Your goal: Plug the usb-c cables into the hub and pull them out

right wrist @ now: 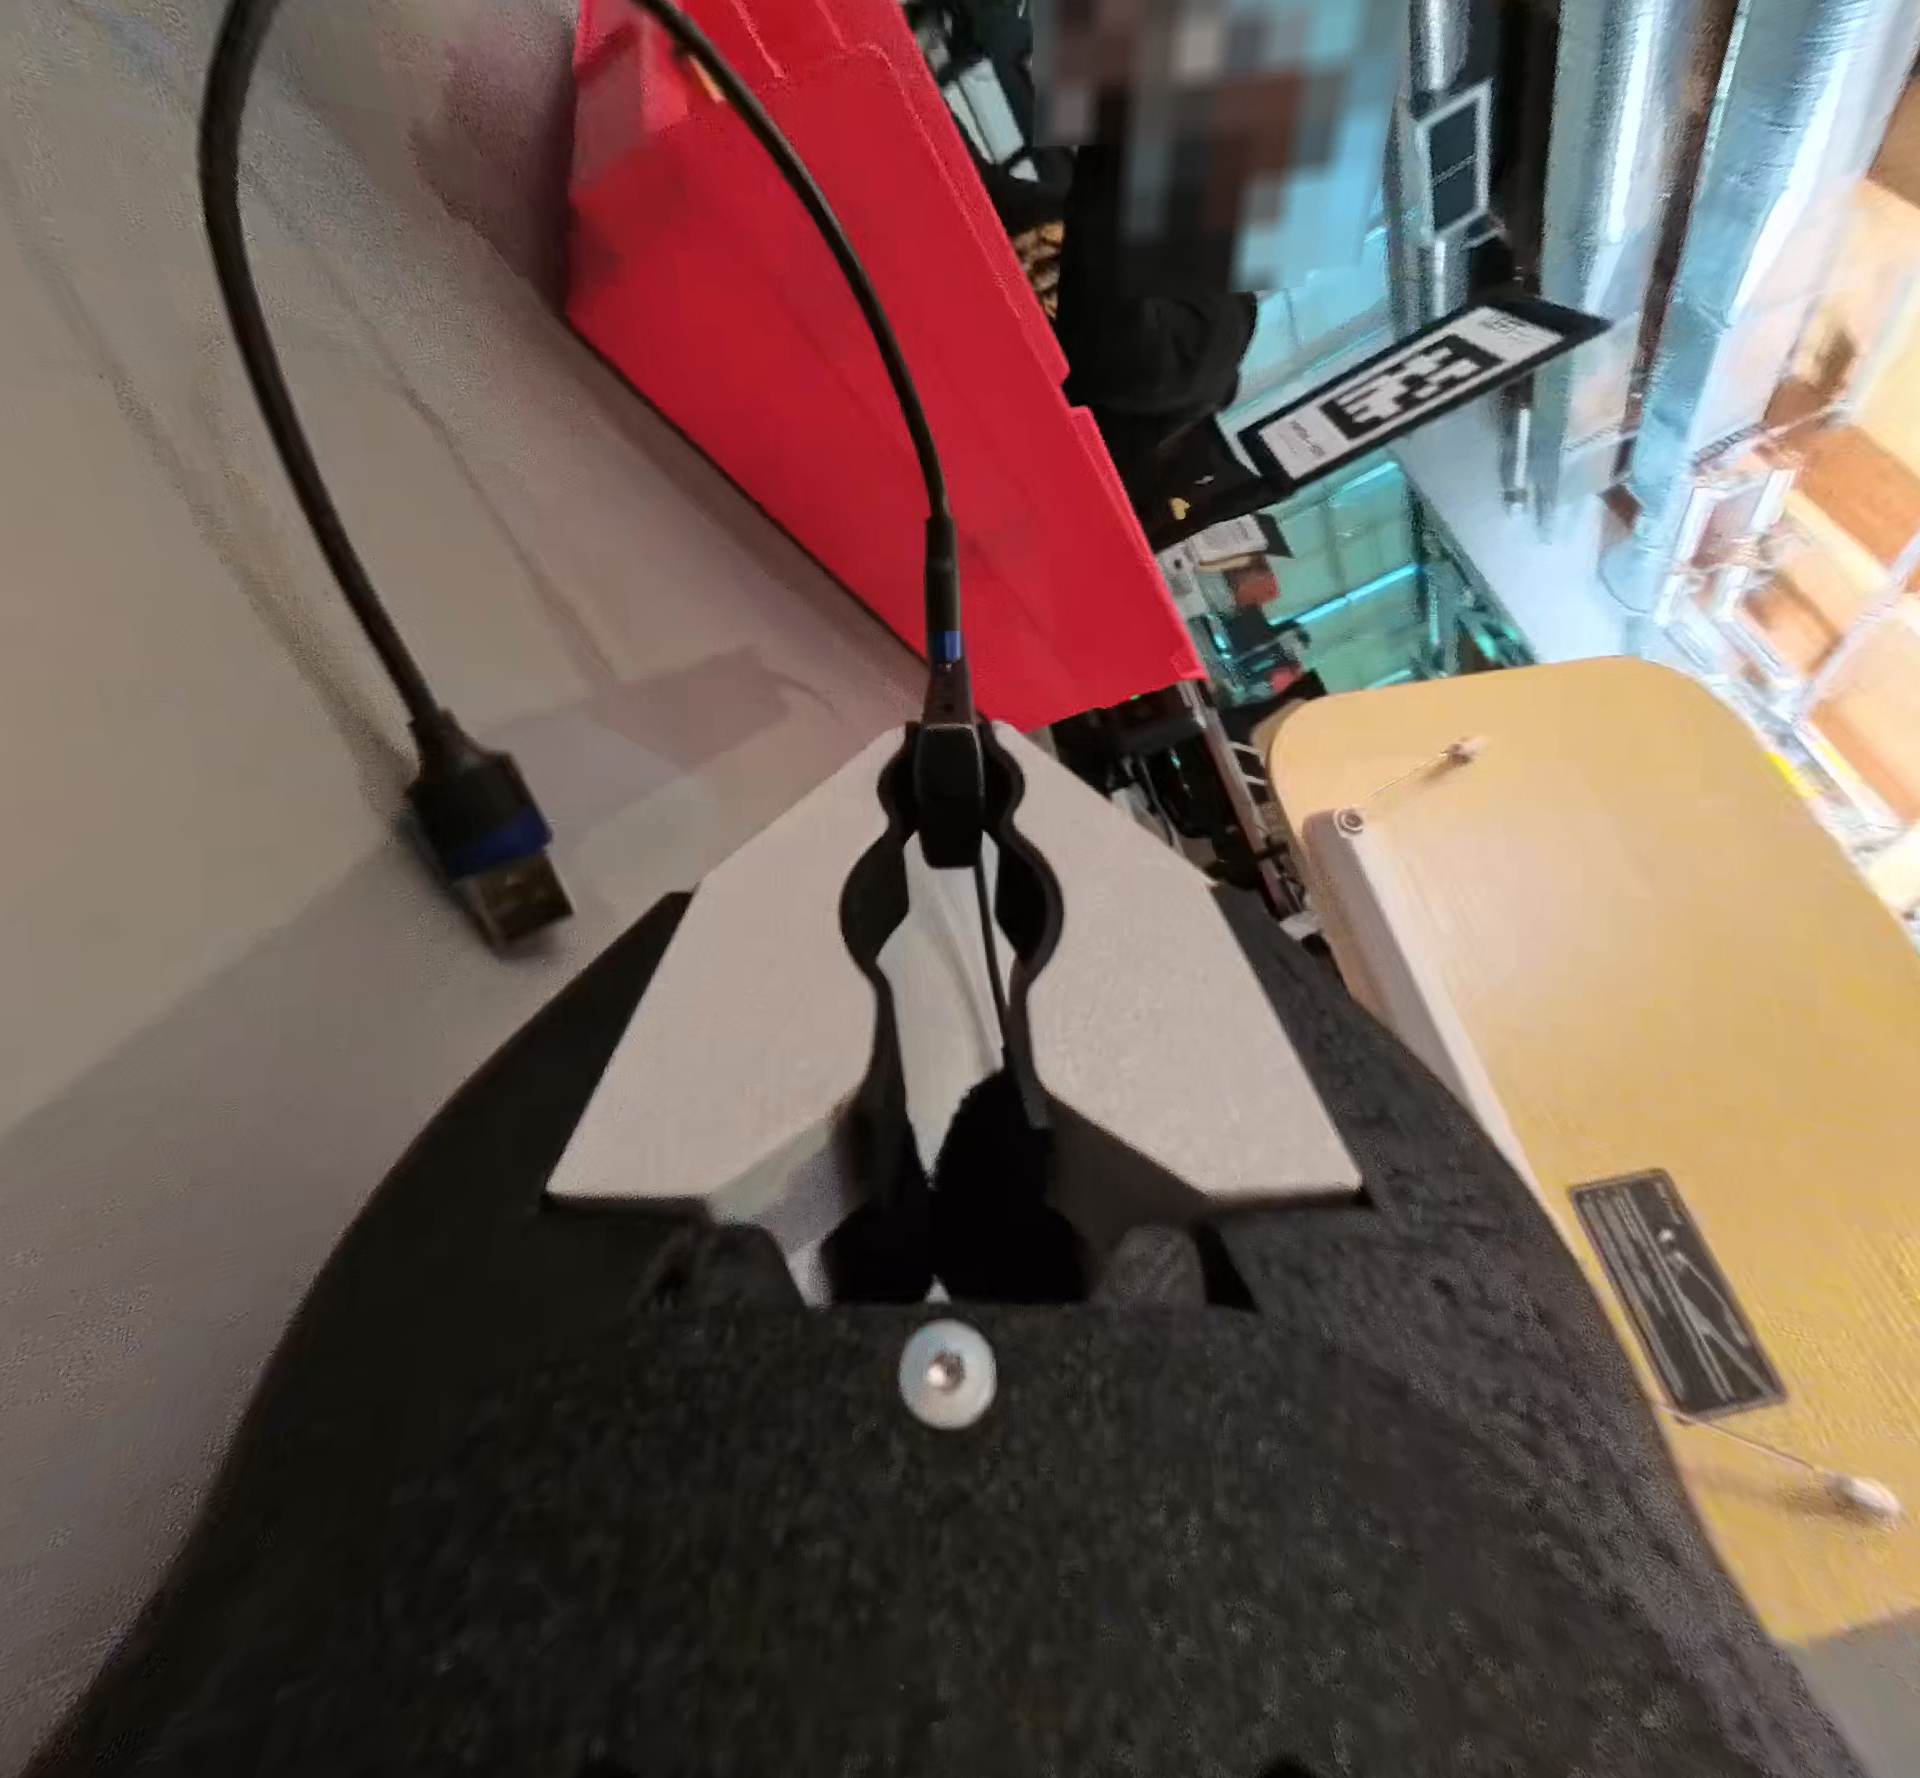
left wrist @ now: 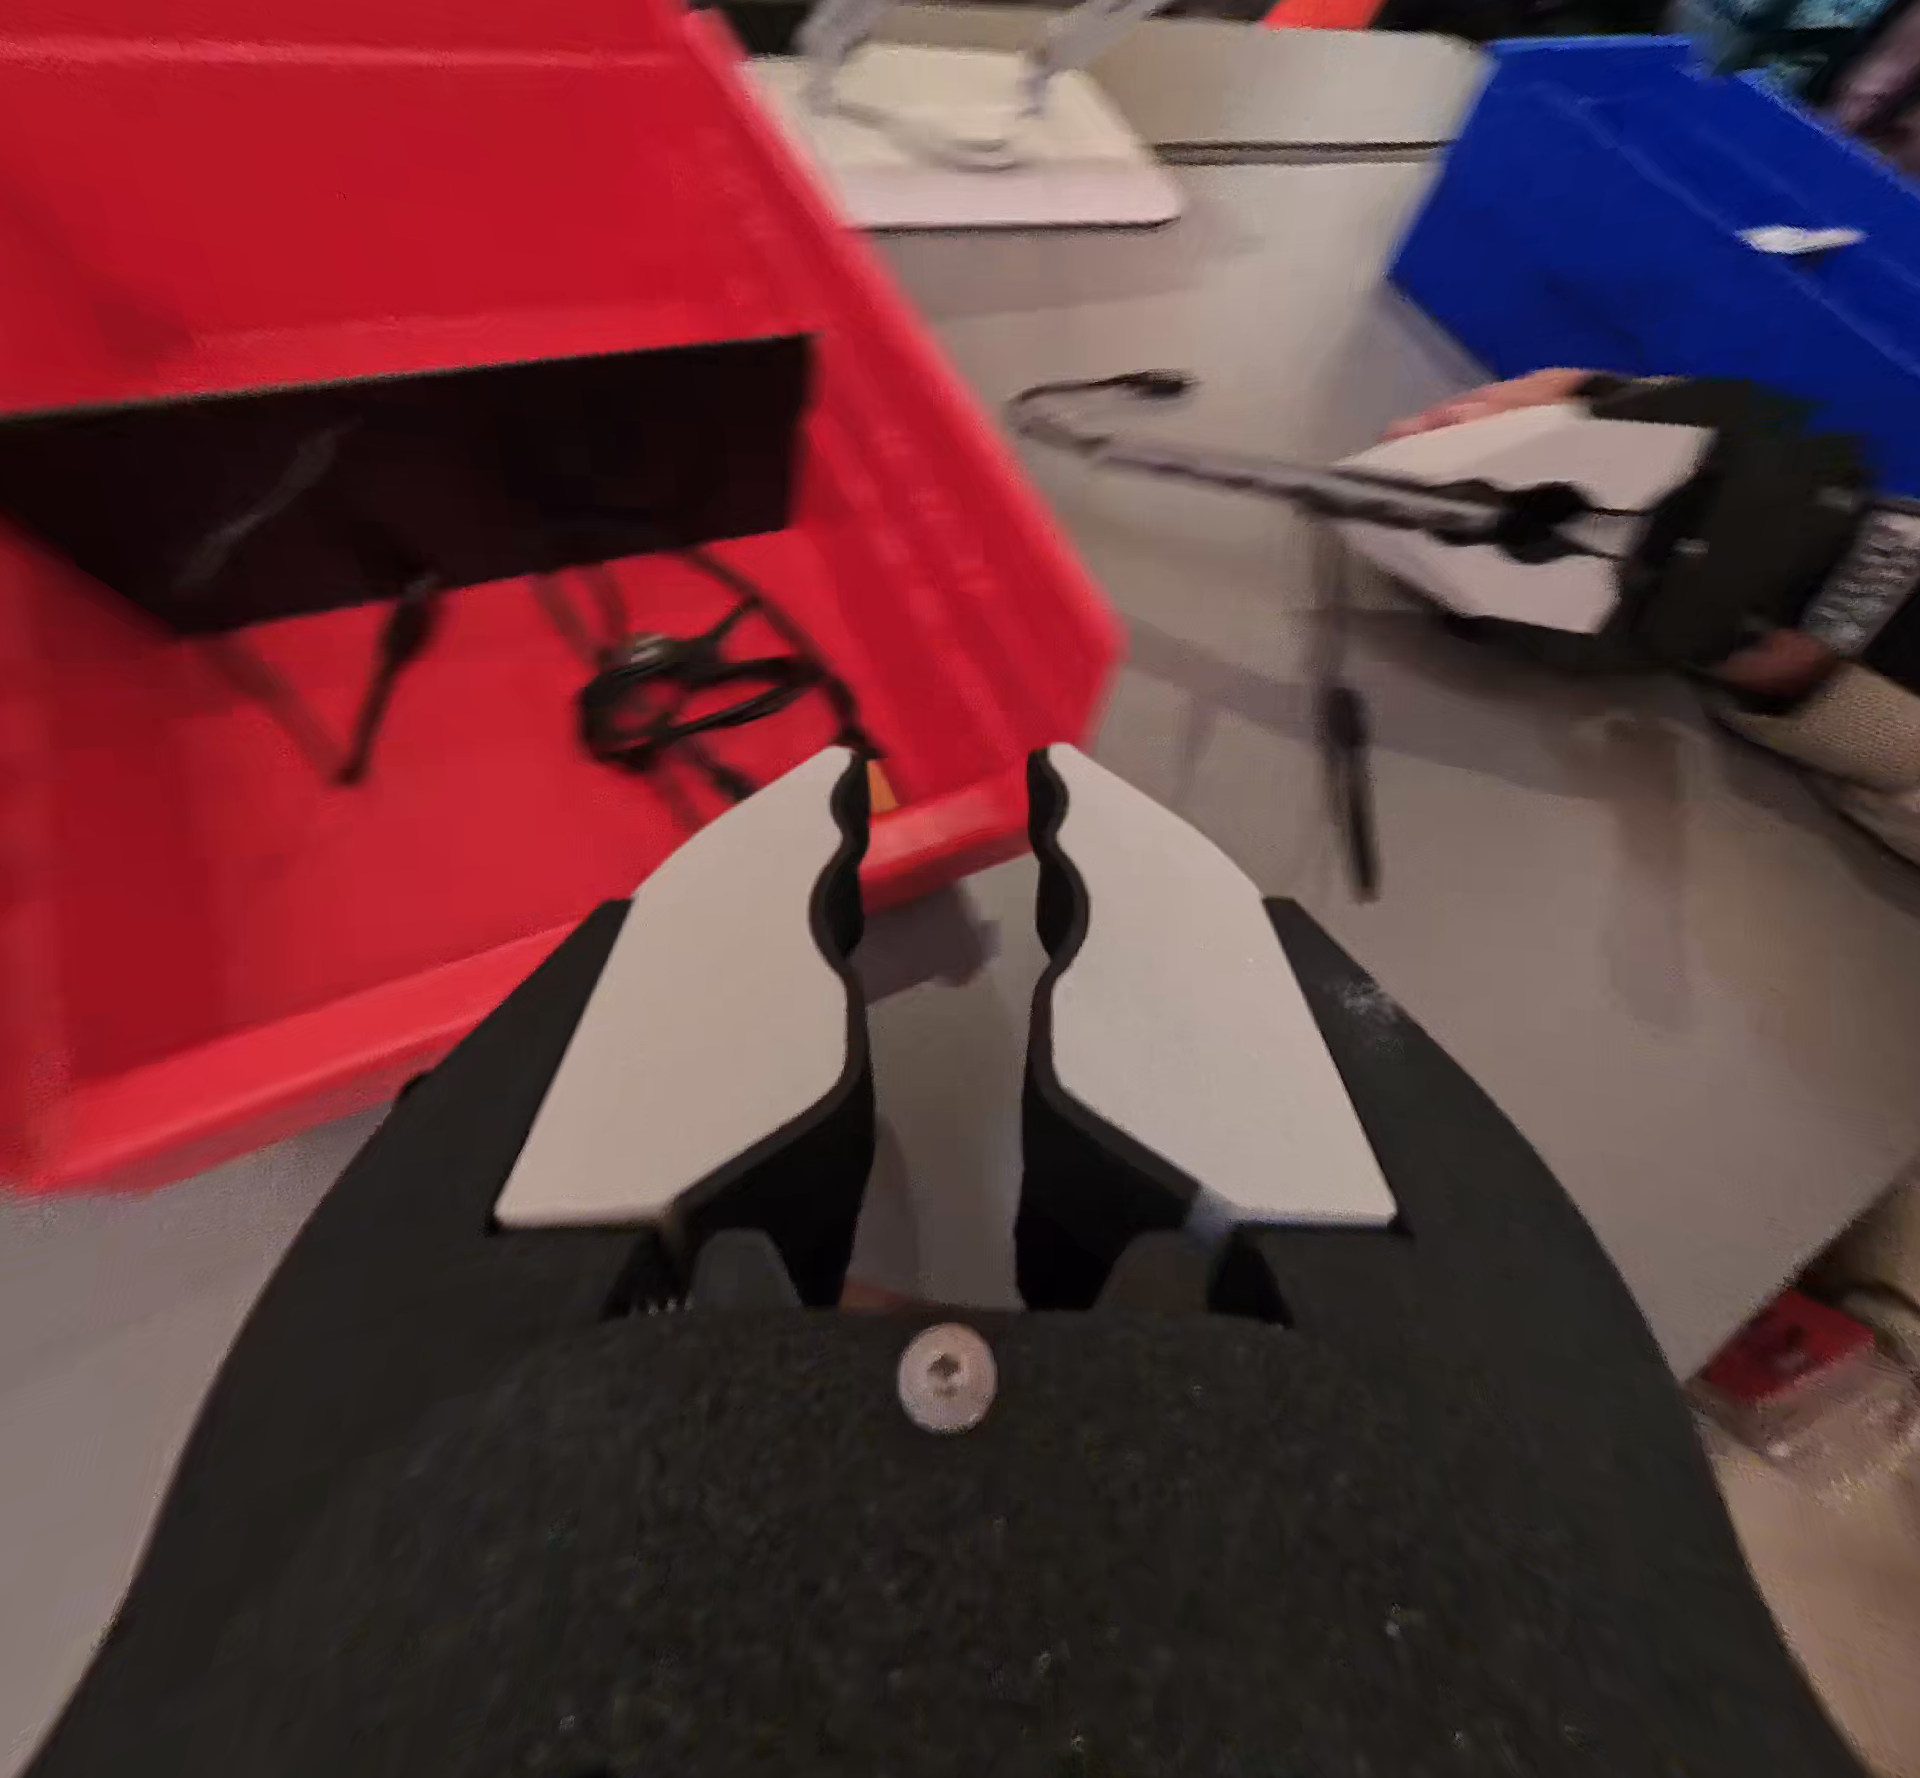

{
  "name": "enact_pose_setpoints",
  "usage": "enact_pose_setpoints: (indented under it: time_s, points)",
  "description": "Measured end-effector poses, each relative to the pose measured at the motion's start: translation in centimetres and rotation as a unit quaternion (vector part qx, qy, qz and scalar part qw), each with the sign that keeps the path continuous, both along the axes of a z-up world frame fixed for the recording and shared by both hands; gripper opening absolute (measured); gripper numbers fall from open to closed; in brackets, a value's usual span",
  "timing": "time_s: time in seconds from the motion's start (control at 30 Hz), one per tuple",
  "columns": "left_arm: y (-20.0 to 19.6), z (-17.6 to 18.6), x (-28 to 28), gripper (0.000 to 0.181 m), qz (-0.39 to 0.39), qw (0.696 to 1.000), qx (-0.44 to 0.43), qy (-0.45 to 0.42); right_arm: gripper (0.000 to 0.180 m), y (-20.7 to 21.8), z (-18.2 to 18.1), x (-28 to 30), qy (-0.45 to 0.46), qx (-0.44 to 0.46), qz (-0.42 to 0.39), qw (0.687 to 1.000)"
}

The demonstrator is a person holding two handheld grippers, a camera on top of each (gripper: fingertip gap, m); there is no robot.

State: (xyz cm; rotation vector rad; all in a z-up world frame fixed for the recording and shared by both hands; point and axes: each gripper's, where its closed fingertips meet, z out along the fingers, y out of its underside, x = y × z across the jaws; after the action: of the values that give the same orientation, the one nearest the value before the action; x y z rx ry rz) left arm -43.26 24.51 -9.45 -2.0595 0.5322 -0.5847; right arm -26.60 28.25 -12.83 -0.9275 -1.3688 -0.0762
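My left gripper has its fingers parted by a narrow gap with nothing between them; its tips hang over the near right corner of the red bin. The bin sits tilted on the pale table, and the view is smeared with motion blur. Inside the bin a black rectangular piece stands across it, and nearer to me a tangle of black cables lies on the red floor. I cannot make out the hub for certain.

Off to the right my right gripper shows sideways on, a thin black cable running left from its tips. Behind it stands a blue bin. Far back on the table is a white stand.

In the right wrist view, my right gripper is pinched on the small plug of that black cable. The cable arches up and left, then drops to the table, where its wider plug with a blue band rests. The red bin's wall lies just beyond. A tan board is at the right.
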Motion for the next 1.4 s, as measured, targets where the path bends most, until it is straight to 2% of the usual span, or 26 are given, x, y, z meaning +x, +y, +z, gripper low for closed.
enact_pose_setpoints:
  time_s: [0.1,0.27,0.3,0.47,0.53,0.6,0.73,0.83,0.9,0.97,1.03,1.1,1.17,1.23,1.3,1.4]
  points:
    - [2.2,-1.4,-4.2,0.043,0.051,0.995,-0.077,0.038,0.01,0.8,0.9,0.6,0.02,0.017,-0.011,1.0]
    - [5.3,-3.3,-3.7,0.045,0.009,0.98,-0.19,0.063,0.009,0.6,0.9,0.4,0.016,0.032,-0.009,0.999]
    - [6.1,-3.8,-3.5,0.044,0.002,0.975,-0.213,0.06,0.009,0.5,0.8,0.3,0.012,0.034,-0.007,0.999]
    - [8.3,-6.8,-3.4,0.013,-0.024,0.949,-0.306,0.078,0.009,0.4,0.5,0.1,0.003,0.034,-0.005,0.999]
    - [8.7,-6.8,-3.7,0.005,-0.015,0.955,-0.279,0.101,0.009,0.4,0.5,0.1,0.004,0.034,-0.005,0.999]
    - [9.2,-5.0,-4.0,0.003,0.007,0.971,-0.206,0.121,0.009,0.4,0.6,0.1,0.005,0.033,-0.004,0.999]
    - [7.7,2.4,-3.4,0.004,0.032,0.993,-0.048,0.102,0.009,0.5,0.5,0.1,0.004,0.034,-0.006,0.999]
    - [4.5,9.1,-2.5,0.003,0.034,0.995,0.074,0.055,0.009,0.6,0.5,0.1,0.003,0.038,-0.008,0.999]
    - [1.9,12.4,-1.8,0.003,0.033,0.993,0.115,-0.011,0.009,0.6,0.4,0.0,-0.001,0.039,-0.008,0.999]
    - [-0.6,13.9,-1.4,0.004,0.047,0.986,0.126,-0.102,0.009,0.5,0.5,-0.1,-0.003,0.044,-0.009,0.999]
    - [-2.9,12.6,-0.8,0.004,0.057,0.978,0.093,-0.178,0.009,0.4,0.3,-0.2,-0.008,0.045,-0.007,0.999]
    - [-4.7,8.7,-1.1,0.003,0.114,0.971,0.041,-0.207,0.009,0.4,0.0,-0.3,-0.018,0.051,-0.008,0.999]
    - [-6.5,3.4,-1.8,0.003,0.188,0.965,-0.015,-0.181,0.009,0.3,-0.2,-0.4,-0.025,0.054,-0.007,0.998]
    - [-8.0,0.1,-3.1,0.003,0.256,0.953,-0.026,-0.158,0.009,0.2,-0.3,-0.4,-0.029,0.057,-0.006,0.998]
    - [-9.3,-1.5,-4.3,0.003,0.314,0.935,-0.022,-0.162,0.009,0.1,-0.3,-0.5,-0.03,0.057,-0.005,0.998]
    - [-10.3,-2.9,-3.7,0.003,0.332,0.927,-0.032,-0.17,0.009,0.1,-0.5,-0.6,-0.034,0.057,-0.004,0.998]
